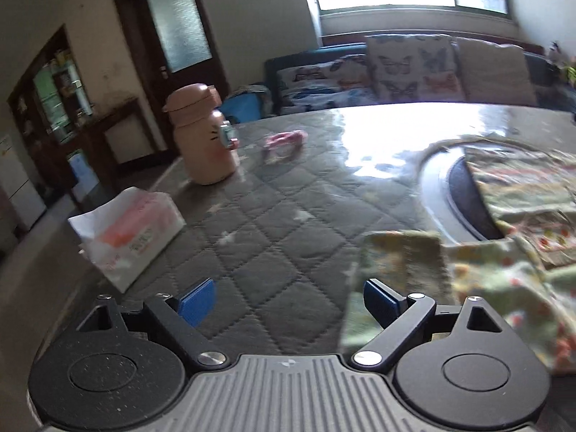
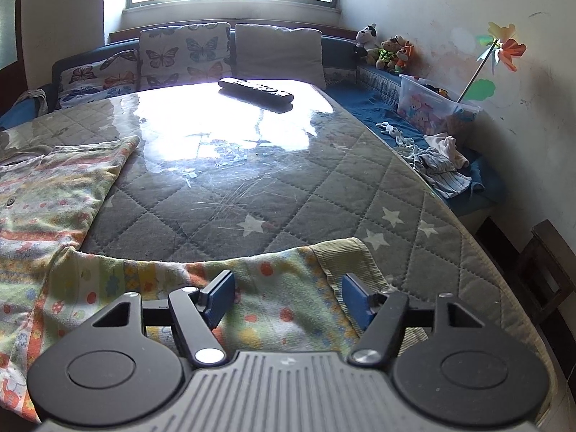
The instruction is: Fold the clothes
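At lower right of the left view, the garment (image 1: 504,252) lies on the desk (image 1: 270,216); left tool (image 1: 288,302) gapes wide over bare quilt. Right tool (image 2: 288,298), wide, straddles its cuff edge (image 2: 342,255).

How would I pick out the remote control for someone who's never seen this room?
Start at the quilted table in front of the window. At its far end, in the bright glare, lies the remote control. It is the only long, flat black object there; nothing else sits nearby.

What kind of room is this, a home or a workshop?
Most likely a home living room: a sofa with butterfly cushions under the window, a remote on the quilt-covered table, and soft toys.
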